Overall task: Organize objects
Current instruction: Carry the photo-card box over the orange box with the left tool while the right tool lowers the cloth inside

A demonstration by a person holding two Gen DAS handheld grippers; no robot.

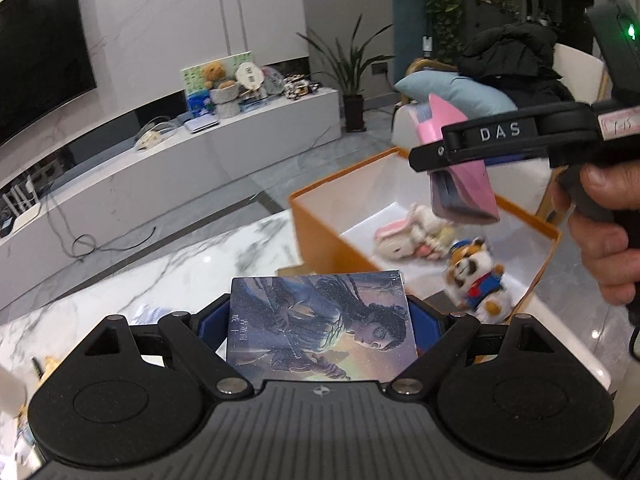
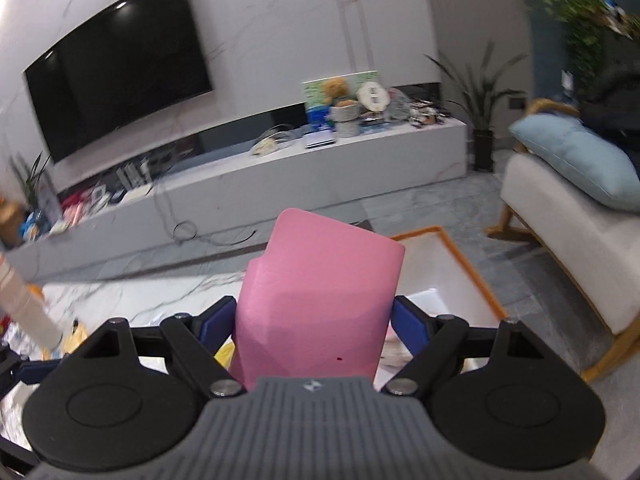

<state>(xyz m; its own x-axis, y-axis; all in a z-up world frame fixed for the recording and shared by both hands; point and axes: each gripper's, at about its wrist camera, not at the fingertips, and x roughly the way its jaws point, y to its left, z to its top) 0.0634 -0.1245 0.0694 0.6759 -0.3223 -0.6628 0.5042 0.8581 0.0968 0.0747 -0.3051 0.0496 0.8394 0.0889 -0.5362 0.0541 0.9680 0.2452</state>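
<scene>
Left gripper (image 1: 320, 320) clamped on an illustrated book (image 1: 316, 328), short of the orange box's near rim (image 1: 316, 232). Right gripper (image 2: 312, 320) closed on a pink, possibly folded case (image 2: 316, 296), above the open box. Only the left view shows two plush toys (image 1: 476, 276) inside, white floor bare around them.

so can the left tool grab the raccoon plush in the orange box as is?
Probably not yet. The left tool is shut on a boxed illustrated item, so its jaws are full. The raccoon plush lies uncovered in the open orange box; the way in looks free once the item is put down.
</scene>
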